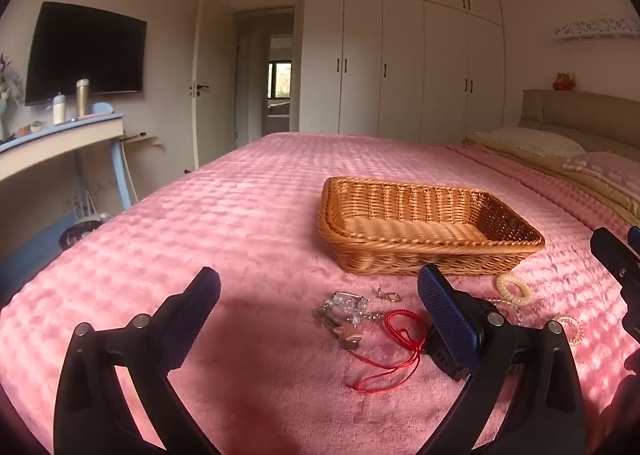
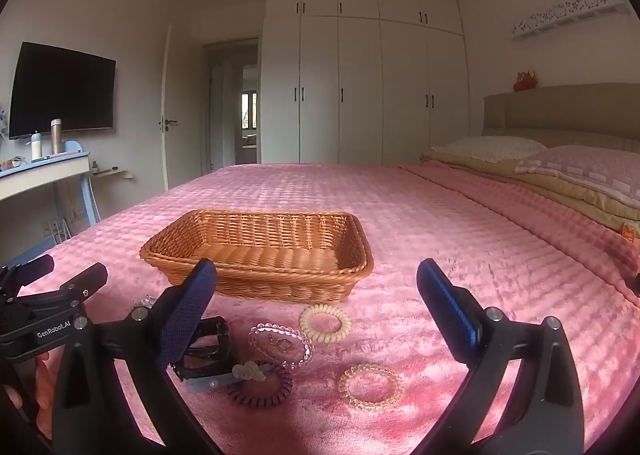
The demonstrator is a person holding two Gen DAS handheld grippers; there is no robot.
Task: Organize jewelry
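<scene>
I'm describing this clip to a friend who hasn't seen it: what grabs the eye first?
The empty wicker basket in the middle of the pink bedspread. In front of it lies scattered jewelry: a red cord beside keys, a cream coil tie, a purple one. Both grippers hang open above.

Black watch (image 2: 204,343) partly behind right gripper finger (image 2: 188,311); earring (image 2: 280,343) too small.

Basket (image 2: 256,251) on the bed (image 2: 440,215) — hair ties (image 2: 325,323) just before it
</scene>
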